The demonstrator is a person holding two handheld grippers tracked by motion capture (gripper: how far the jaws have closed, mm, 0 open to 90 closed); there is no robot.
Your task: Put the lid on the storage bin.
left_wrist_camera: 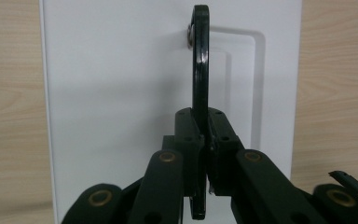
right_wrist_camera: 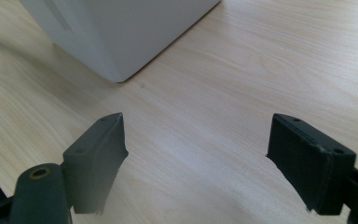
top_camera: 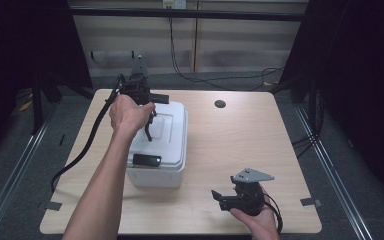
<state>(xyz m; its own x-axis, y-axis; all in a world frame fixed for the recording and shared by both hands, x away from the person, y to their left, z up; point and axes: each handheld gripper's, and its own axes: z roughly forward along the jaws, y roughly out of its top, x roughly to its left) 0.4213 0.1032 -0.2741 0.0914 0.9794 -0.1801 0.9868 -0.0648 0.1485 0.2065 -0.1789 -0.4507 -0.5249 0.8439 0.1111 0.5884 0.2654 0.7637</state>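
The left gripper clenches the black handle over the white box, probably lifted upright, while the right gripper rests released on bare table near the front edge.

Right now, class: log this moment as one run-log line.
left gripper: jaws shut on handle | cooler box: on table | right gripper: jaws open, nothing held

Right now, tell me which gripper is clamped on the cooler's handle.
The left gripper: its fingers pinch the black handle over the white cooler. The right gripper is open.
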